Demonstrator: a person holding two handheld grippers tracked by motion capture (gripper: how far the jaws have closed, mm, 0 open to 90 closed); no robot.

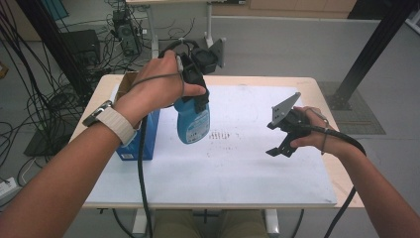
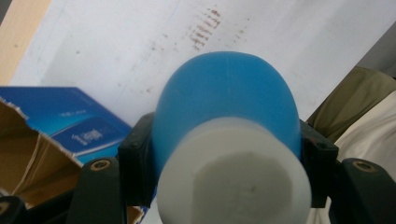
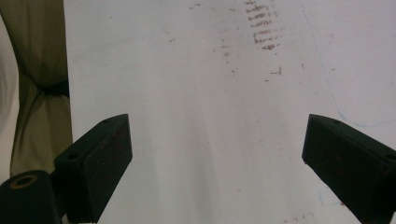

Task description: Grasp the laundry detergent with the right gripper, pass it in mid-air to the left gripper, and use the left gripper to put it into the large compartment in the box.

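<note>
Left tool [image 1: 199,91] clamps a blue bottle [image 1: 193,121] with white cap [image 2: 233,175] near the neck, held upright above the worktop [image 1: 237,163], beside an open blue carton [image 1: 141,136]. Right tool [image 1: 281,144] spread wide, holding nothing, over the white sheet.

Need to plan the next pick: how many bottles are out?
1: a blue bottle, held off the table in the left gripper. The open box beside it may hide more.

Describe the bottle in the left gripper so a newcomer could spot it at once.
Start at the white mat covering the table. Near its left edge stands an open blue box; just right of it, the left gripper holds the bottle above the mat. It is rounded blue plastic with a label, unlike the square cardboard box.
</note>
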